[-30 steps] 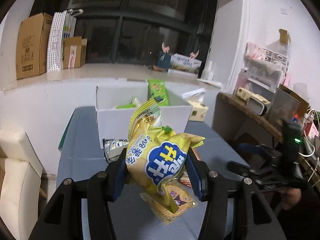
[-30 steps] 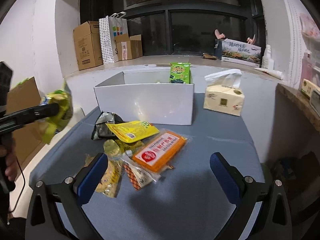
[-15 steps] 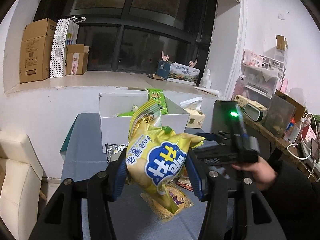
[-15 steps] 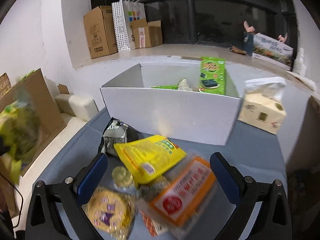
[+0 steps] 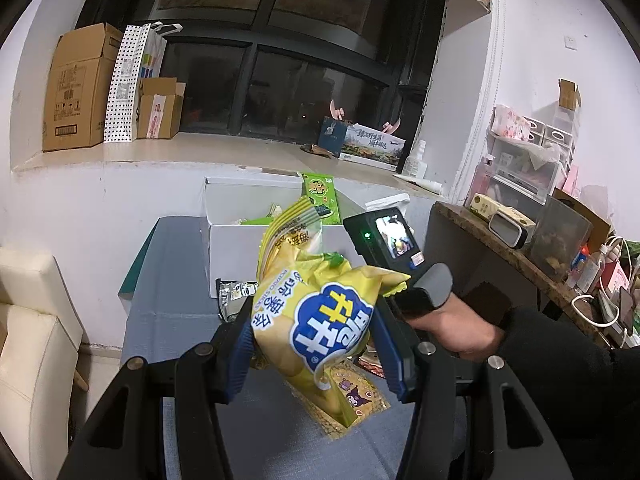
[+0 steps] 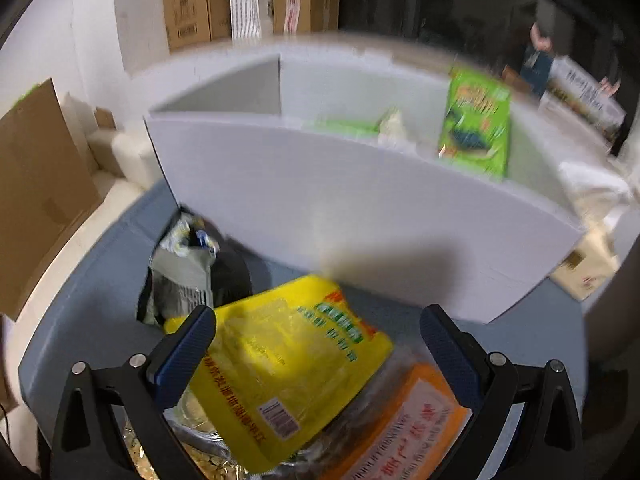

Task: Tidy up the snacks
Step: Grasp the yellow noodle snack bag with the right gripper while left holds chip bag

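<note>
Left gripper point(image 5: 312, 344) points slightly down toward the table, its blue pads clamped on a yellow chip bag point(image 5: 324, 320) held above the table point(image 5: 168, 320), in front of the white box point(image 5: 236, 248). Right gripper point(image 6: 318, 344) tilts steeply down over the snack pile, its jaws wide but closing, with a yellow packet point(image 6: 288, 368) lying between them, not yet pressed. In the left view the person's right hand point(image 5: 460, 328), in a dark sleeve, grips that tool's handle just right of the chip bag.

Grey-blue cloth covers the table. The box stands at its far side with a green packet point(image 6: 476, 124) upright inside. A silver pouch point(image 6: 184, 264) lies by the box's front wall, an orange pack point(image 6: 404, 428) right of the yellow packet. Cardboard boxes point(image 5: 80, 88) sit on a ledge under a dark window; a cluttered shelf point(image 5: 528, 160) stands to the right.

A second ago the right gripper hung farther back with jaws at their widest; it has since swung in low over the pile. The left has barely moved, grip unchanged.
</note>
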